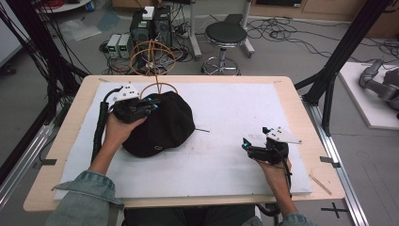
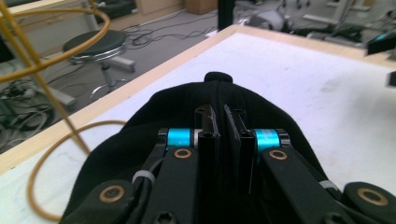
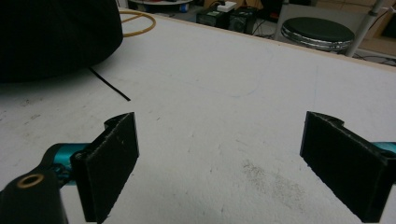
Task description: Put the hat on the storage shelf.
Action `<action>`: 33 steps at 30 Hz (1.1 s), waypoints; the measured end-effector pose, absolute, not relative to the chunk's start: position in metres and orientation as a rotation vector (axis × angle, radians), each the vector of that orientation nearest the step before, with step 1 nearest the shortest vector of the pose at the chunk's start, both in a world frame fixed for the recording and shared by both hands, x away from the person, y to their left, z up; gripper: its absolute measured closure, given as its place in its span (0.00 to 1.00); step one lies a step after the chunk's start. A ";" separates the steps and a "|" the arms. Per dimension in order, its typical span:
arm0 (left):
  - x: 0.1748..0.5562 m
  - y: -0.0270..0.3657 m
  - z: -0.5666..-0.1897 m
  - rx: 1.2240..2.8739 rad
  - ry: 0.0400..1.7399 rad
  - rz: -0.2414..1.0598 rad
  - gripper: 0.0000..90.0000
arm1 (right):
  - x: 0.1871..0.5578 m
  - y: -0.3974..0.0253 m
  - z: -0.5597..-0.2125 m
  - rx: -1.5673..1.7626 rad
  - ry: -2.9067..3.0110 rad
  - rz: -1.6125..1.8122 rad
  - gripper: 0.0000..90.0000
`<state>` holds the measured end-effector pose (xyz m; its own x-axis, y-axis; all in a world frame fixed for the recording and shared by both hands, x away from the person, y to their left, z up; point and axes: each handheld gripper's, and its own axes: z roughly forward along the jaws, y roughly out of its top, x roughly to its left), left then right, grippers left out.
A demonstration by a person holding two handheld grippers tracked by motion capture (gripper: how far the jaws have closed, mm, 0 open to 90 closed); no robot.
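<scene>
Item one — your left claw (image 1: 151, 104): it sits left of centre in the high view, on top of the black cap (image 1: 164, 127), jaws drawn nearly together. In the left gripper view the two jaws stand close with only a thin slit between them, pressed over the crown of the cap (image 2: 224, 93); whether a fold of cloth is pinched in that slit, you cannot tell.

Item two — the black cap: it lies on the white pad (image 1: 235, 108) of the table (image 1: 61, 141), in the left half of the high view, brim side toward the frame's bottom. A thin black thread (image 1: 202, 130) runs out from its right edge.

Item three: your right claw (image 1: 256, 141), lower right of the high view, well apart from the cap. Its jaws are spread wide over bare pad and hold nothing, as the right gripper view shows.

Item four: an orange wire stand (image 1: 153, 59) at the upper edge of the table, just behind the cap, its base ring touching the pad.

Item five: a black round stool (image 1: 226, 35) on the floor beyond the table.
</scene>
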<state>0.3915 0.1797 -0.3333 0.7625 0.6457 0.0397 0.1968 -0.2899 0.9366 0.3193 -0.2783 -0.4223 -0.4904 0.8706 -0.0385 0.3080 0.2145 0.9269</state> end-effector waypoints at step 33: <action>0.362 0.179 -0.210 1.694 0.476 0.541 0.93 | 0.320 -0.281 -0.422 1.116 1.908 1.263 0.13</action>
